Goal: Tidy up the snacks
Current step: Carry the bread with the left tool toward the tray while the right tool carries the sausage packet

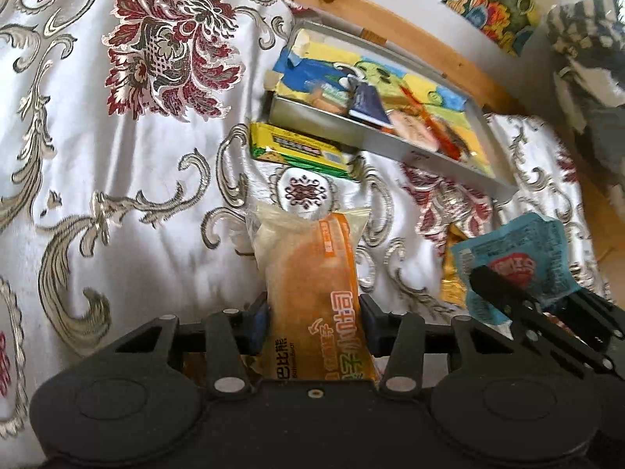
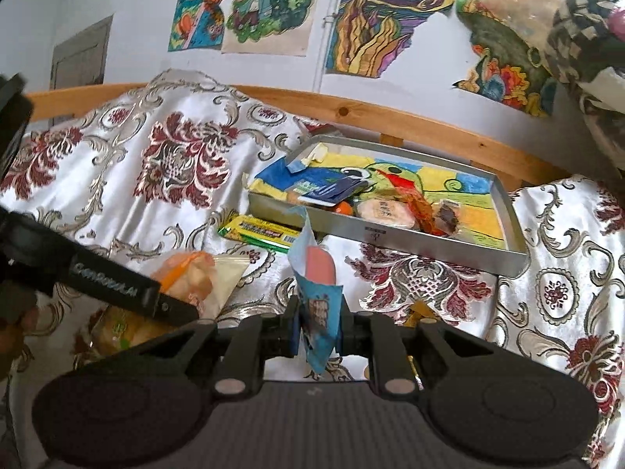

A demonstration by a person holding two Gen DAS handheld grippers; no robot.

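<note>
The left claw (image 1: pixel 314 322) grips an orange bread packet (image 1: pixel 312 273) above the patterned bedspread (image 1: pixel 117 156). The right claw (image 2: pixel 318 326) pinches a blue snack packet (image 2: pixel 318 293). Beyond, a metal tray (image 2: pixel 390 234) holds several snacks, blurred, beside a green-yellow box (image 2: pixel 265 232).

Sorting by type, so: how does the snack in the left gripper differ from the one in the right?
The bread packet in the left gripper is orange and clear, plump and wide; the blue packet in the right gripper is slim and flat. The bread shows through its wrapper; the blue one is mostly opaque. Both are clamped, outside the tray.
</note>
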